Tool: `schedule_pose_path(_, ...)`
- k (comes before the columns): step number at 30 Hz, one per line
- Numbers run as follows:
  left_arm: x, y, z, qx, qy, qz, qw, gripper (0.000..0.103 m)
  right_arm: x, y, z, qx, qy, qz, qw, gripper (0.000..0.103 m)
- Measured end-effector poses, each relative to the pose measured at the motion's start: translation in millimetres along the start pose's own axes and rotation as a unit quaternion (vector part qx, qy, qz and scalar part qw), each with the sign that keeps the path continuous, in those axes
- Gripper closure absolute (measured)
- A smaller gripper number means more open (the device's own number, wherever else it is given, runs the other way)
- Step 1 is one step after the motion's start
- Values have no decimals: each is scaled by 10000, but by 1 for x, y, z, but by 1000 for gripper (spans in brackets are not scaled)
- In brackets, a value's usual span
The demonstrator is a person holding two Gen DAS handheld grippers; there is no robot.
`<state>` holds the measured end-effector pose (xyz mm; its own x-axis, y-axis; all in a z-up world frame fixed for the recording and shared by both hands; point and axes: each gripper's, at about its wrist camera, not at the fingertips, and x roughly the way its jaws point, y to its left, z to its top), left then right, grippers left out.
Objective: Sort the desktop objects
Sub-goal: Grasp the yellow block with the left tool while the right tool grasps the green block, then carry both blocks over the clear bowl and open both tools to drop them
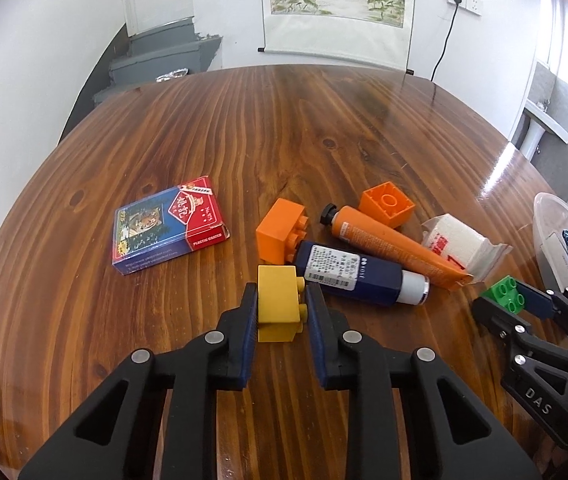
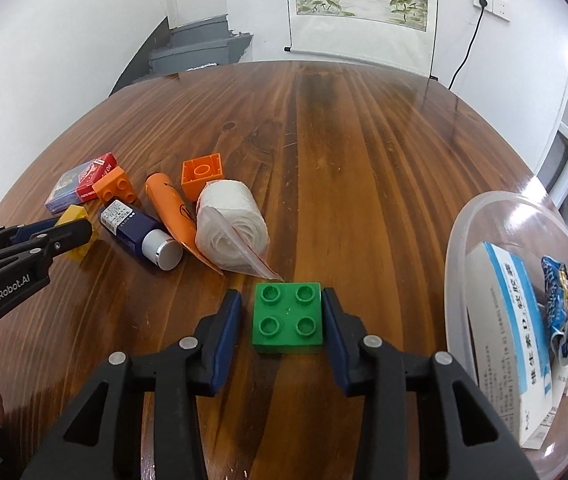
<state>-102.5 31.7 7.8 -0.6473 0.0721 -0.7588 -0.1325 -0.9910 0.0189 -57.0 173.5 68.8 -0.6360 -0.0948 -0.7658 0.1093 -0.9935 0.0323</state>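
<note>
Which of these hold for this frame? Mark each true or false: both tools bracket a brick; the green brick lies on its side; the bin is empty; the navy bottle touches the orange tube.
1. Each tool brackets a brick: true, left tool around the yellow brick, right tool around the green brick.
2. Green brick on its side: false, studs up.
3. Clear bin empty: false, it holds packets.
4. Navy bottle touches orange tube: true.

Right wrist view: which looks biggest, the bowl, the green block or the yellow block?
1. Bowl, biggest.
2. Green block, though it sits closest to the camera.
3. Yellow block, smallest, farther off and partly hidden by the left gripper.
</note>
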Motion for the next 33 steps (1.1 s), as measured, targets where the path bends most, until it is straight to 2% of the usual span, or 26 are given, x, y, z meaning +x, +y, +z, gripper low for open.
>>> schedule_pose_path(2, -1, -2, 0, 28, -8, -28, 10000, 78, -1, 1, 0, -33, -4, 28, 10000, 68)
schedule_pose_path(7, -5, -5, 1, 84, -44, -81, 9999, 78, -3, -1, -3, 22, -51, 314, 9995, 68)
schedule_pose_path(18, -22, -12, 5, 126, -292, -356, 9989, 78, -37, -7, -9, 270, -511, 484, 9972, 68)
schedule_pose_path(25, -30, -12, 7, 58, -404, -630, 9972, 78, -55, -21, -7, 463, -879, 451, 9940, 68)
schedule_pose_path(33, -41, -32, 3, 163, -497, -844, 9951, 78, -72, -34, -8, 606, -1178, 320, 9907, 68)
